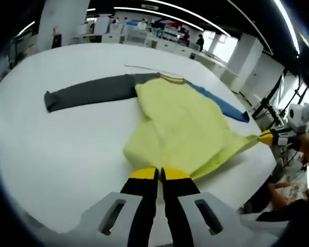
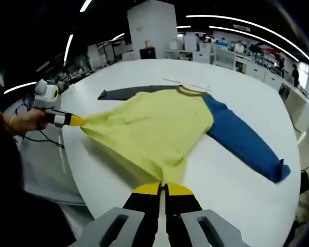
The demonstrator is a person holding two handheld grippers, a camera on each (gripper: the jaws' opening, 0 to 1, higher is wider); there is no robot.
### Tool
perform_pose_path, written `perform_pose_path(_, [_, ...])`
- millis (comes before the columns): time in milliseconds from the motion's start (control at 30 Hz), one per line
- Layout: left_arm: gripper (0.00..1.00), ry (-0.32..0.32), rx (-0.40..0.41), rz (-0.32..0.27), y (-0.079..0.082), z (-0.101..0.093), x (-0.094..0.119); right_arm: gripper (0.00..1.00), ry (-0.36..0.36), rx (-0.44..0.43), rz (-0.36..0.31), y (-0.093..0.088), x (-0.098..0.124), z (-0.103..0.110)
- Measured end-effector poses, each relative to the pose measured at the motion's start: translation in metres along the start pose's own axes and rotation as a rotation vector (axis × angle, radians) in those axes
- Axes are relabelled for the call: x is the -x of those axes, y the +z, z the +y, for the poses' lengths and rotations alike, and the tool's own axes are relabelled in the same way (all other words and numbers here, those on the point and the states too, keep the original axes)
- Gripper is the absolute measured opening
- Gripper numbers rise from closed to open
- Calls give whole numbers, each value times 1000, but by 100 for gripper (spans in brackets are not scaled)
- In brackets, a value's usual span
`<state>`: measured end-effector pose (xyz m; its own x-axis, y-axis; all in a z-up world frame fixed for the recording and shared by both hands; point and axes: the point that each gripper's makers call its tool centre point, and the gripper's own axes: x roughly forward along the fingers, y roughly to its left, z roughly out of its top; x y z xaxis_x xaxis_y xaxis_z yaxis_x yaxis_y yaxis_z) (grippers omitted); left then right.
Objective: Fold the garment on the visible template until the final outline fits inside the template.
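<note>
Left gripper view: white desk (image 1: pixel 51 149) carrying the garment (image 1: pixel 185 128), a sweatshirt w/ yellow body, grey sleeve (image 1: pixel 87 92) and blue sleeve (image 1: pixel 221 105); garment lies mid-desk, collar on the far side, hem toward the person; both sleeves spread out to the sides, unfolded; a thin line on the desk just beyond the collar may be the template edge, too faint to tell; left gripper (image 1: pixel 159 174) w/ jaws pressed together on the near hem corner, yellow fabric pinched betw. the tips; right gripper (image 1: pixel 272 137) at the view's right edge, closed on the other hem corner, cloth pulled to a taut point.

Right gripper view: same desk (image 2: pixel 237 190); garment (image 2: pixel 154 128) w/ blue sleeve (image 2: pixel 242 136) stretched to the right; right gripper (image 2: pixel 162 189) shut on the yellow hem; left gripper (image 2: pixel 67 120) at left, held in a hand (image 2: pixel 26 121), clamped on its corner.

Progress (judgement): early stage; hem gripped at both corners and slightly raised, seemingly set for a first fold of hem toward collar; no fold completed; left to do: body fold, both sleeves in, outline check vs. template.

Containers: none on the desk.
</note>
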<state>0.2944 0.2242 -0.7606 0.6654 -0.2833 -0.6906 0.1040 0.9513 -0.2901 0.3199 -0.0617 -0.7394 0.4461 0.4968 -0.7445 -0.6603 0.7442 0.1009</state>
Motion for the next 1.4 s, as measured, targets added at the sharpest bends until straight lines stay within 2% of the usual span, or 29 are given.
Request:
perform_pose_path(133, [0, 7, -11, 37, -13, 0, -5, 0, -5, -4, 23, -13, -6, -3])
perform_pose_path(367, [1, 15, -16, 65, -24, 2, -10, 0, -5, -24, 28, -28, -12, -2])
perform_pose_path(533, [3, 20, -25, 84, -29, 4, -9, 0, -10, -33, 66, -41, -13, -3])
perform_pose_path(667, [6, 19, -77, 102, -32, 5, -1, 0, -30, -74, 94, -47, -6, -8])
perform_pose_path(867, [19, -18, -193, 96, -22, 8, 12, 6, -19, -206, 56, -34, 9, -13])
perform_pose_path(933, [24, -42, -254, 72, -10, 8, 16, 14, -23, -237, 56, -30, 10, -15])
perform_pose_path(967, [26, -44, -257, 71, -9, 9, 16, 17, -26, -249, 58, -28, 10, -16])
perform_pose_path(1100, [30, -82, -297, 53, 8, 13, 13, 20, -38, -222, 55, -17, 6, -18])
perform_pose_path(1167, [33, -144, -303, 69, 12, 9, 10, 19, -29, -196, 61, -12, 3, -15])
perform_pose_path(1233, [33, -179, -309, 80, 14, 7, 7, 19, -16, -182, 63, -7, -2, -13])
perform_pose_path(1267, [34, -167, -309, 86, 16, 11, 4, 19, -11, -177, 65, -6, -4, -12])
perform_pose_path(1333, [35, -195, -350, 101, 15, 11, 1, 19, -4, -161, 69, -2, -8, -11])
perform_pose_path(1400, [36, -191, -355, 101, 18, 15, -3, 19, 4, -150, 76, 0, -11, -11])
